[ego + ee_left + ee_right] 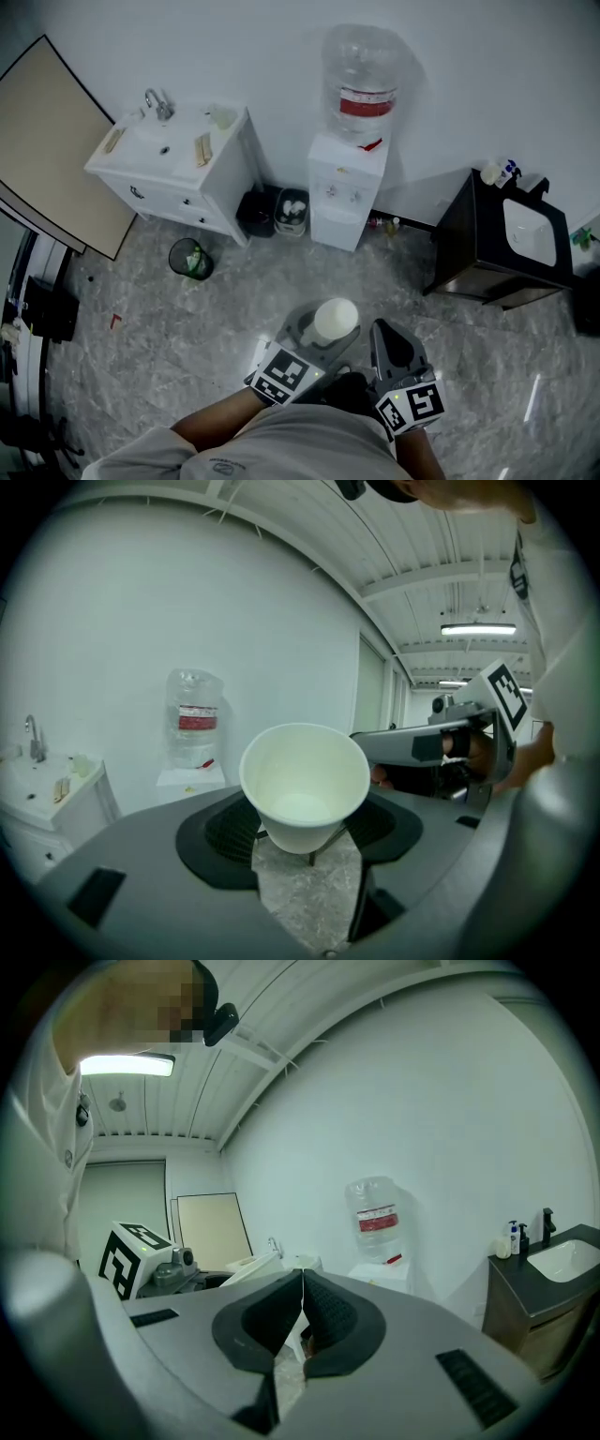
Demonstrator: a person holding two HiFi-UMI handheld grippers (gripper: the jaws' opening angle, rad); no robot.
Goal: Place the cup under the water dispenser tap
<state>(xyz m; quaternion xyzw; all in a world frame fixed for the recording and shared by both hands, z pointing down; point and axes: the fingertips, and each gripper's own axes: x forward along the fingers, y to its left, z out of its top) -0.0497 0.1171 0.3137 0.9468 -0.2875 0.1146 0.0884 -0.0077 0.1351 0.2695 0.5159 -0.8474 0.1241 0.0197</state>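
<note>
The white paper cup (305,785) sits upright and empty between the fingers (234,829) of the left gripper (307,831), which stand wide and press on its lower wall from both sides. It is carried above the grey marbled floor (141,347), well short of the water dispenser (348,192) and roughly in line with its front.

Just beside the cup, on the side away from the sink cabinet, is the right gripper (302,1283). Its ribbed fingers (267,1321) are closed against each other with nothing between them.

The dispenser is a white floor unit against the white wall, carrying a clear upturned bottle (364,84) with a red label. Touching or nearly touching its left side stands a black bin (257,212), and beyond that a white sink cabinet (178,164) with a chrome tap (157,101). A dark mesh wastebasket (190,258) stands on the floor in front of that cabinet. To the dispenser's right, a little apart, is a dark vanity (469,244) with a white basin; the small items at its back corner look like bottles, though they are too small to be sure. Far left of the dispenser, a beige board (52,141) leans at the wall.
</note>
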